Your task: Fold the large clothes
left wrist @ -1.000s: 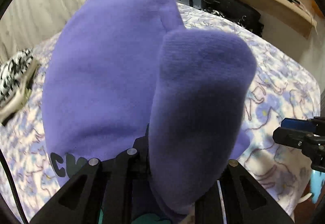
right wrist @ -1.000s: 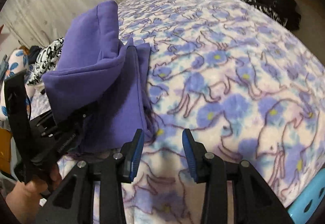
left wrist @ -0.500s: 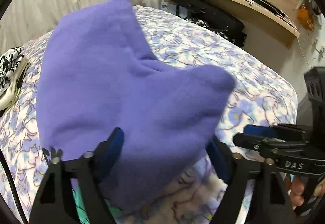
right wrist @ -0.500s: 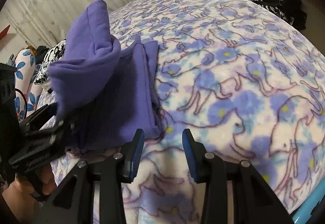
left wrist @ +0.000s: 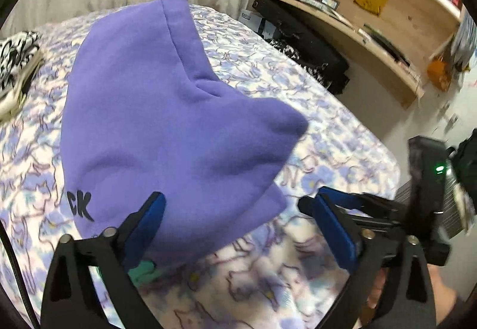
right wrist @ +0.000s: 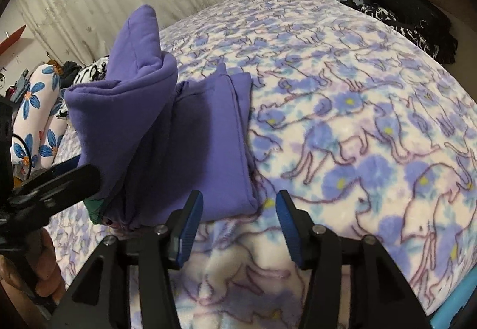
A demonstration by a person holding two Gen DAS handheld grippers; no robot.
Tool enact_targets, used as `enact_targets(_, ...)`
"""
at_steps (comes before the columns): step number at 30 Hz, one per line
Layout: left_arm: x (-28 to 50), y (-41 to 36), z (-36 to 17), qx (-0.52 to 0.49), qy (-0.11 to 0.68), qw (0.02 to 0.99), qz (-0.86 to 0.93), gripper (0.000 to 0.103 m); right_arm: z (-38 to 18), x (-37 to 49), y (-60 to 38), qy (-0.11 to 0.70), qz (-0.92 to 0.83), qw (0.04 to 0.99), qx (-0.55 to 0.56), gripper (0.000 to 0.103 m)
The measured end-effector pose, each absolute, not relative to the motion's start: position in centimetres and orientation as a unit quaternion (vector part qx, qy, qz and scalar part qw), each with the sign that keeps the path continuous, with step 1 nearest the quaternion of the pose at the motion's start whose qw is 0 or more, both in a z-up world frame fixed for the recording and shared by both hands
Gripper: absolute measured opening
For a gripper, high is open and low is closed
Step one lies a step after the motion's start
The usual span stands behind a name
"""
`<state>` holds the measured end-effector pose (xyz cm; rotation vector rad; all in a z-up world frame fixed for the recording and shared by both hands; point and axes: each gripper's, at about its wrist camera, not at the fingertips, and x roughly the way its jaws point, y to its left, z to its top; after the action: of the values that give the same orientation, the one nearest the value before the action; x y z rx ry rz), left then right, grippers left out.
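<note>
Purple garment (right wrist: pixel 184 132) lay part-folded on the near-left of the cat-print blanket (right wrist: pixel 357 120), left gripper (left wrist: pixel 238 227) jaws opening wide around its near edge, right gripper (right wrist: pixel 238 227) opening over bare blanket, gripping nothing.

The folded sweatshirt (right wrist: pixel 208 144) lies on the blanket (right wrist: pixel 357 120), left of centre.

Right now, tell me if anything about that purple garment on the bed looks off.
Yes. The purple garment is only half settled: one folded part stands up in a bulging hump at its left side rather than lying flat on the blanket. The left tool is opening, and neither of its pads presses the cloth.
</note>
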<state>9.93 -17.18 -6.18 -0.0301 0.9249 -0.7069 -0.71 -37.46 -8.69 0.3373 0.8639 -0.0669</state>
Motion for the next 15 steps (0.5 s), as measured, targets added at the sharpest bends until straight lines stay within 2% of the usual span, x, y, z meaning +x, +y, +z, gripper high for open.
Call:
enact_targets(2, 9.4, -16.2, -5.3, -0.027, 0.434, 0.833, -0.340, 0.100, -8.2, -0.8, -37.2, 0.412, -0.030, 0.896, 0.166, 0.053)
enact_targets(5, 8.3, -14.4, -3.8, -0.057, 0.436, 0.822, -0.361, 0.100, -7.7, -0.8, -36.7, 0.406, -0.020, 0.898, 0.167, 0.062)
enact_targets(12, 5.9, -7.4, 0.7, -0.091, 0.395, 0.844, -0.352, 0.100, -5.2, -0.6, -34.5, 0.390, 0.010, 0.909, 0.147, 0.063)
enact_targets(15, 6.5, -4.0, 1.4, -0.102, 0.386, 0.856, -0.328, 0.101, -4.0, 0.2, -33.9, 0.384, 0.030, 0.910, 0.156, 0.070)
